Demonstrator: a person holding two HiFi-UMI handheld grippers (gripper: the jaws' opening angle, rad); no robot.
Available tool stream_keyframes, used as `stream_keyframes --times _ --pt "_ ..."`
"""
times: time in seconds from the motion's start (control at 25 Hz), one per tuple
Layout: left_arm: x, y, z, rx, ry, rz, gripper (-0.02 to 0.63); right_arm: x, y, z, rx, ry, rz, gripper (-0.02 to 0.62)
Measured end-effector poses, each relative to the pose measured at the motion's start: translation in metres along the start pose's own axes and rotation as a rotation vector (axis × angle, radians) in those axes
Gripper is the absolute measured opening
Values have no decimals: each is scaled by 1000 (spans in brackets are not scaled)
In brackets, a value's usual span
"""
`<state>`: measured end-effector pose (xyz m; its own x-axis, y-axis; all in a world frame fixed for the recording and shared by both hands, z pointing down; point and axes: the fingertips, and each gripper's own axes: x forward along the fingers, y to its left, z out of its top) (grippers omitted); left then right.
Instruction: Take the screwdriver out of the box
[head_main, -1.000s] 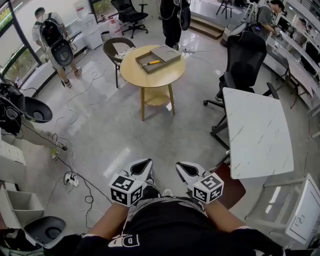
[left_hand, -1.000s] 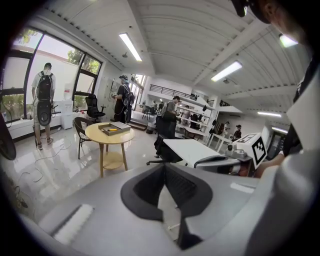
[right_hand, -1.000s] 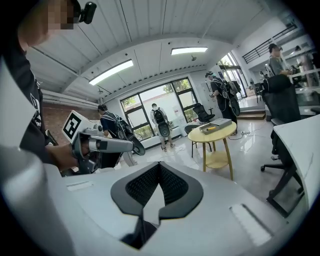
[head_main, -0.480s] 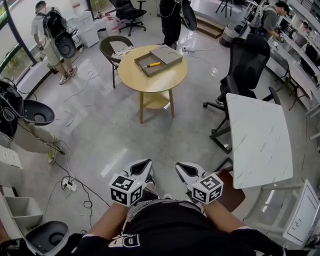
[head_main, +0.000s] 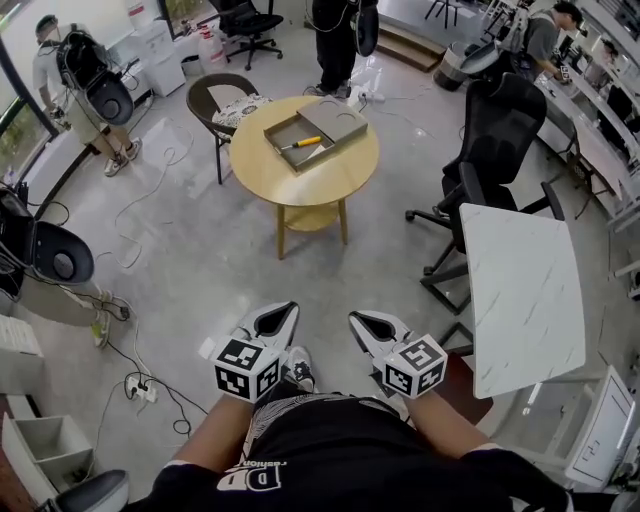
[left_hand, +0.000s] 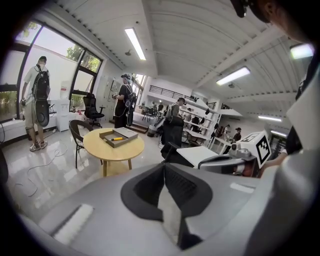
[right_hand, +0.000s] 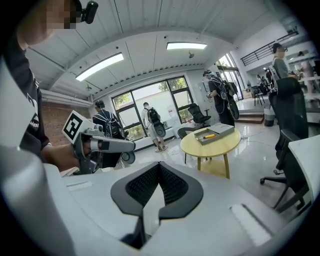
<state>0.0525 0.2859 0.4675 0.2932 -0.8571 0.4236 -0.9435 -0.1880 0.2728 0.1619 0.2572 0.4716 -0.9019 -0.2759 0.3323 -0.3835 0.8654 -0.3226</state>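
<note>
**Both grippers shut and empty, screwdriver in the box across the room**

The left gripper (head_main: 277, 318) and the right gripper (head_main: 370, 324) are held side by side, low in the head view, close to the person's body and above the grey floor. In each gripper view the two dark jaws meet at their tips, clenched, with nothing between them.

The screwdriver (head_main: 301, 144), with a yellow handle, lies inside the open box (head_main: 272, 131), a shallow grey tray. The box sits on the round wooden table (head_main: 305, 185), well apart from both grippers and ahead of them. A flat grey panel (head_main: 337, 118), perhaps the box's lid, lies touching the tray on its far side.

A brown chair (head_main: 222, 92) stands beyond the table. A black office chair (head_main: 496, 122) and a white marble-patterned table (head_main: 520, 290) are to the right.
</note>
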Motion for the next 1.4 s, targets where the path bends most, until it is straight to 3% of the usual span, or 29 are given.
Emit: stream_keyframes --times 0.4,0.72,1.04,1.4 --pt "31 55 32 37 16 -73 60 63 -22 32 -2 -6 -51 2" --pt "44 111 51 58 20 -89 60 109 -30 45 10 -4 -84 1" --pt "61 119 51 64 50 -131 60 128 -41 53 23 11 -102 2" --pt "80 145 58 46 44 -88 60 156 -63 68 13 13 -71 1"
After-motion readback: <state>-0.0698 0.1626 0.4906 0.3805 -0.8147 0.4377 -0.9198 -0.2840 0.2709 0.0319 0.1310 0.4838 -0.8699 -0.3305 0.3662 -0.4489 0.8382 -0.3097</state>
